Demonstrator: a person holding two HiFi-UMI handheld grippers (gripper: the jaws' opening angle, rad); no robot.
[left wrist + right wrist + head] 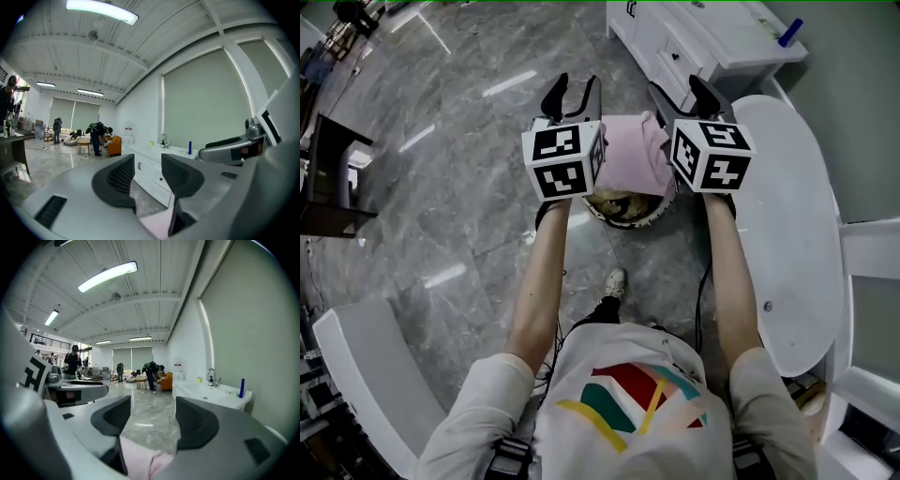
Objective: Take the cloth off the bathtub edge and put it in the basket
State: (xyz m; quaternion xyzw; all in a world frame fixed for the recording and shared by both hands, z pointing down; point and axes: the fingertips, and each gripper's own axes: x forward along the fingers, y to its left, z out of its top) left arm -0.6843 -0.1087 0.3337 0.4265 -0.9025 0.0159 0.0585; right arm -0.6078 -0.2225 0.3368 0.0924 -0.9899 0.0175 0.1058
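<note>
While both tools hang side by side over the round pale basket (623, 217) on the grey marble floor (469, 187), the crumpled pink cloth (633, 155) lies heaped across the basket's far rim, between the two and below their jaws. The left gripper (574, 94) has its jaws partly apart with nothing between the pads. The right gripper (682, 94) stands wide open, also empty. Each gripper view shows the cloth only low at the jaw roots. The white oval bathtub (797, 234) stands just right of the basket.
</note>
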